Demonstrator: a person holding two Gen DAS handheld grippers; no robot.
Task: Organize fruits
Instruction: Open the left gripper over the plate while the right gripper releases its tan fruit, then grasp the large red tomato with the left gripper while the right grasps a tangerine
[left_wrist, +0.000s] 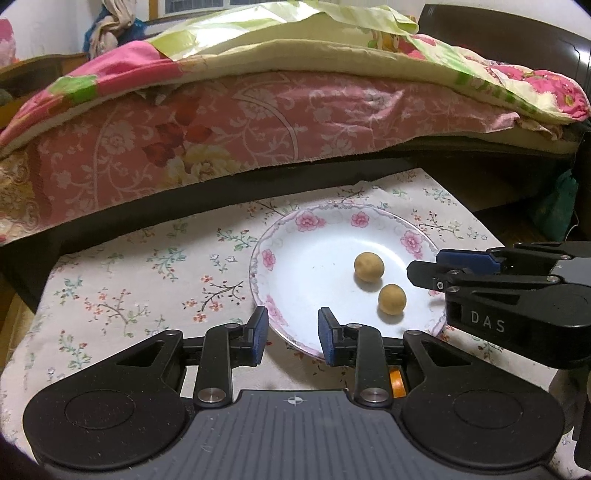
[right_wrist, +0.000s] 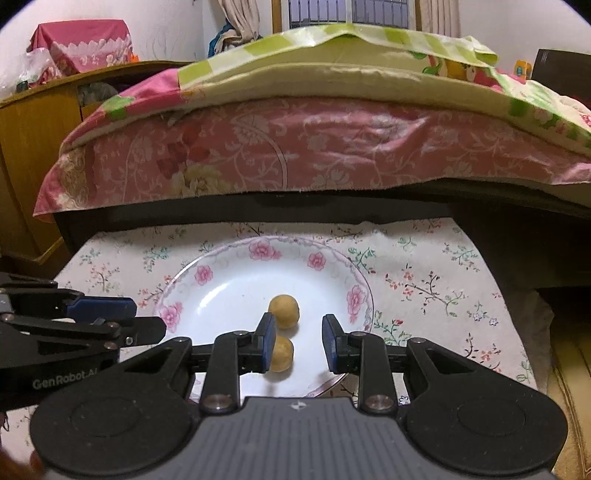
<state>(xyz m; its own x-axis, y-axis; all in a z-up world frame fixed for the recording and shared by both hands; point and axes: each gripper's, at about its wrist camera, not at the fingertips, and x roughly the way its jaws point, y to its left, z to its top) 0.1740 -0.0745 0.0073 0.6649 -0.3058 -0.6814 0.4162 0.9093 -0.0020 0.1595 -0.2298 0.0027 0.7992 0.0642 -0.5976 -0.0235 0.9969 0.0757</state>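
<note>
left gripper (left_wrist: 291, 334) — two round tan fruits (left_wrist: 369, 267)

two small round tan-yellow fruits lie loose in a shallow white plate (left_wrist: 295, 291) with pink flowers painted round its rim. the farther fruit (left_wrist: 368, 267) sits near the plate's middle; the nearer fruit (left_wrist: 392, 299) lies just beside it, a narrow gap between them, closer to the front rim. both have a dull, matte skin. the plate rests flat on a flower-printed cloth.
</note>
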